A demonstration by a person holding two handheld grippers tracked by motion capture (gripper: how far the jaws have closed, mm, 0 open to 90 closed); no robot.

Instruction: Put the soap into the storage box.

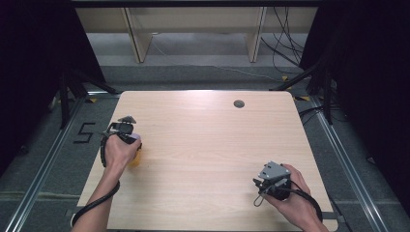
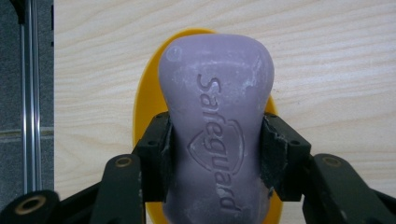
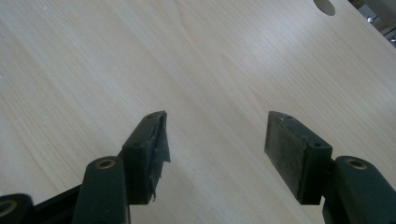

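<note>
Soap bar (image 2: 215, 140), purple, "Safeguard" embossed on top, is clamped in the left gripper (image 2: 215, 156): both pads press its sides at the narrower waist. The bar sits over a yellow dish (image 2: 147, 100), whose rim shows around the bar's far end and left side; can't tell whether the bar rests in the dish or is lifted off it. In the high view the left gripper (image 1: 126, 133) is near the counter's (image 1: 212, 145) left edge, about mid-depth, with a bit of yellow at the hand. Right gripper (image 3: 215, 135) is released, jaws spread, bare wood between them; it's held near the near right corner (image 1: 273, 181), well apart from the soap. Round grey hole (image 1: 239, 104) near the far edge.
</note>
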